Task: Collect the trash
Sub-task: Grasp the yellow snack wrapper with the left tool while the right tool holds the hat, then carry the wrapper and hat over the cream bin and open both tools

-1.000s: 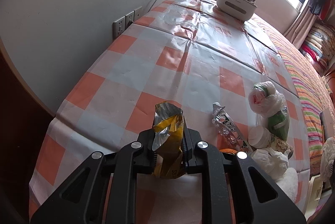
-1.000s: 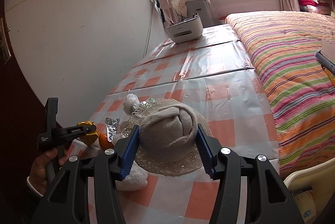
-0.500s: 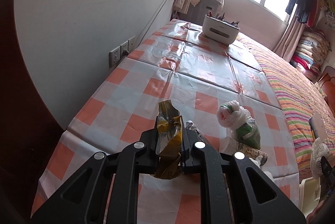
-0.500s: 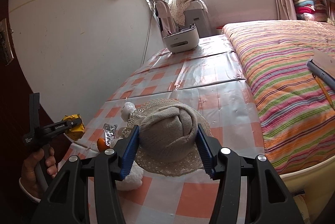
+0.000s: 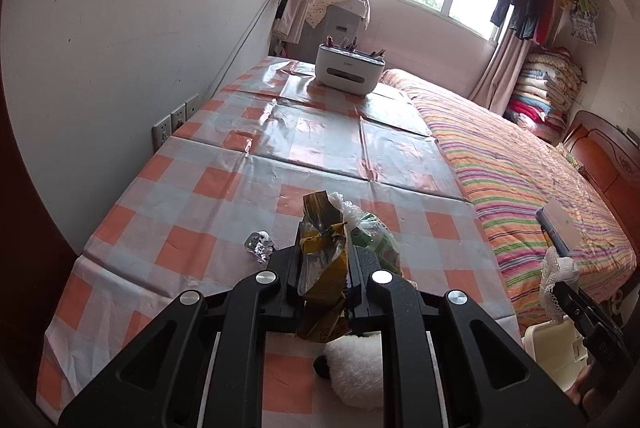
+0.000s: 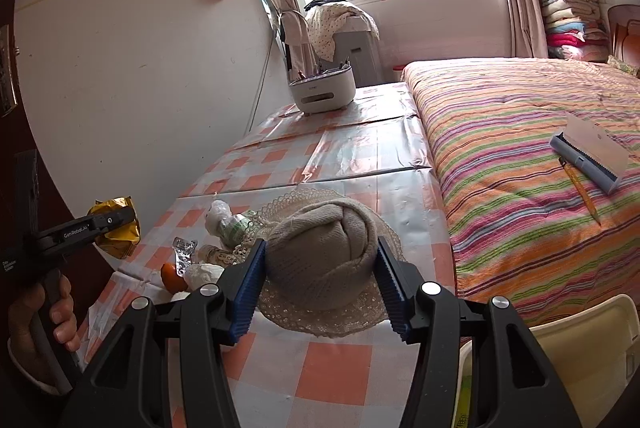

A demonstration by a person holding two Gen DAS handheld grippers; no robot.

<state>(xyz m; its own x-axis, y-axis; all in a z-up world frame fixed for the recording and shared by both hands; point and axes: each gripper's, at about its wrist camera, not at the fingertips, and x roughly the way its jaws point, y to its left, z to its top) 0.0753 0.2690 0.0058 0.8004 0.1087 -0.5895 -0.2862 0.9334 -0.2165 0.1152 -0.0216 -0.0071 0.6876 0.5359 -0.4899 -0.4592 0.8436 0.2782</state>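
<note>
Yellow wrapper (image 5: pixel 322 268), crumpled foil, pinched between the fingers (image 5: pixel 294 268) of the left gripper (image 5: pixel 323 274) and held clear above the near end of the table (image 5: pixel 192 196); its long axis runs roughly upright, with one end standing above the fingertips and the other hanging below them. In the right wrist view the same wrapper (image 6: pixel 116 228) appears off the table's left edge, carried by the person's left hand (image 6: pixel 44 328). Remaining trash lies on the table just beyond the wrapper: a green packet in clear plastic (image 5: pixel 372 240) immediately behind it, a silver foil scrap (image 5: pixel 259 247) to its left, an orange (image 6: pixel 173 277) and a white tissue (image 6: pixel 206 273) near the table's front edge. The right gripper (image 6: pixel 320 282) has its blue fingers (image 6: pixel 250 288) spread to either side of a knitted hat (image 6: pixel 324 260) and appears to press its crown; the hold seems firm but cannot be confirmed. A cream bin (image 6: pixel 560 356) sits off the table's near right corner, below the right gripper. Judged relation for the coming move: the bin lies to the right of and below the wrapper, across the table's front, so the left hand must travel rightward past the right gripper, or the trash pile, nearer the left hand, is cleared first.
</note>
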